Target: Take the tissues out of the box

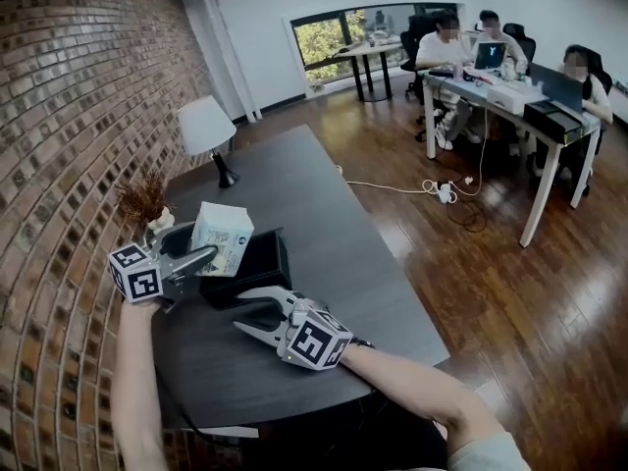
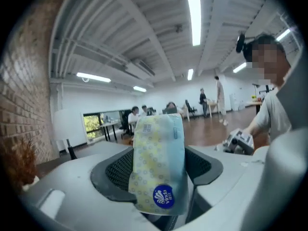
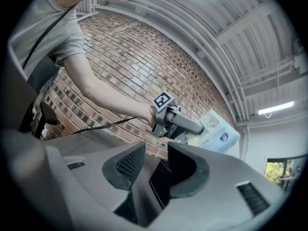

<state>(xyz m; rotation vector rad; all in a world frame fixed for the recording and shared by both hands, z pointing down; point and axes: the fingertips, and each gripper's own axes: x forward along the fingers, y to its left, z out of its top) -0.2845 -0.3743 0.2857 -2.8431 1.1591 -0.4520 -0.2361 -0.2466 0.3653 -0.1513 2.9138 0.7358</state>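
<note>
Wide tabletop (image 1: 324, 214), tissue pack (image 1: 222, 235) above box (image 1: 250, 268)

Two grippers: one left gripper (image 1: 209, 255) and one right gripper (image 1: 241, 310). One pack of tissues (image 1: 222, 235). One black box (image 1: 250, 271). One dark table (image 1: 329, 238) with one white-shaded lamp (image 1: 206, 128) at eleven o'clock and one dried plant (image 1: 143, 198) at nine o'clock. Towards one o'clock, three seated people (image 1: 446, 49), two laptops (image 1: 489, 55) and one floor power strip (image 1: 444, 193).
</note>
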